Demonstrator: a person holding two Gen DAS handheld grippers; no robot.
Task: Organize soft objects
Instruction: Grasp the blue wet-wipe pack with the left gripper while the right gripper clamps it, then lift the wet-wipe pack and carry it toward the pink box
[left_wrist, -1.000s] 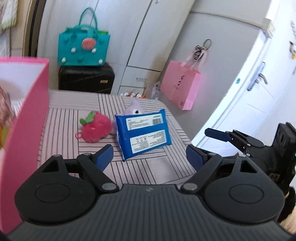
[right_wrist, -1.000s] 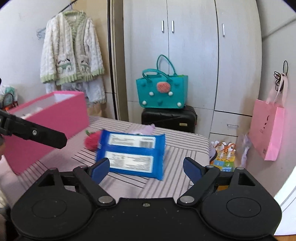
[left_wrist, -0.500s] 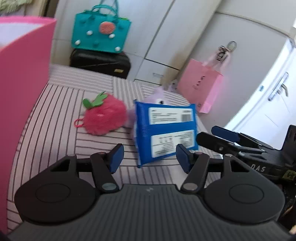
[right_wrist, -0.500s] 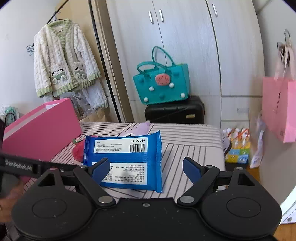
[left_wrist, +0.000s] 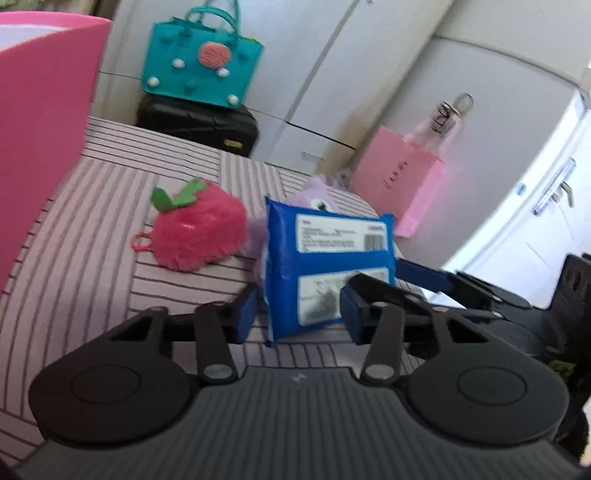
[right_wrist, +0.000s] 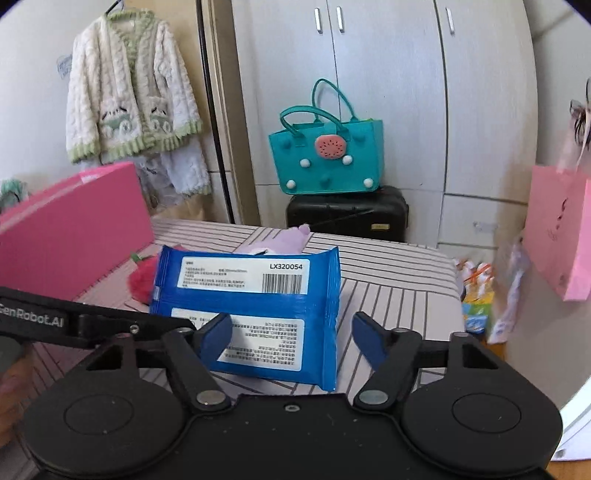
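A blue wipes pack (left_wrist: 325, 266) lies on the striped table (left_wrist: 92, 266), also in the right wrist view (right_wrist: 251, 314). A red plush strawberry (left_wrist: 199, 229) sits to its left, partly hidden in the right wrist view (right_wrist: 142, 278). A purple plush (left_wrist: 314, 192) lies behind the pack, seen too in the right wrist view (right_wrist: 280, 240). My left gripper (left_wrist: 299, 314) is open, its fingers on either side of the pack's near edge. My right gripper (right_wrist: 291, 332) is open, close in front of the pack. Neither holds anything.
A pink box (left_wrist: 40, 122) stands at the table's left, also in the right wrist view (right_wrist: 70, 225). Beyond the table are a teal bag (right_wrist: 328, 155) on a black suitcase (right_wrist: 347, 214), a hanging pink paper bag (left_wrist: 399, 184) and cupboards.
Both grippers have moved closer to the blue pack. My left gripper's jaws have narrowed and now flank the pack's near edge. The objects have not moved.
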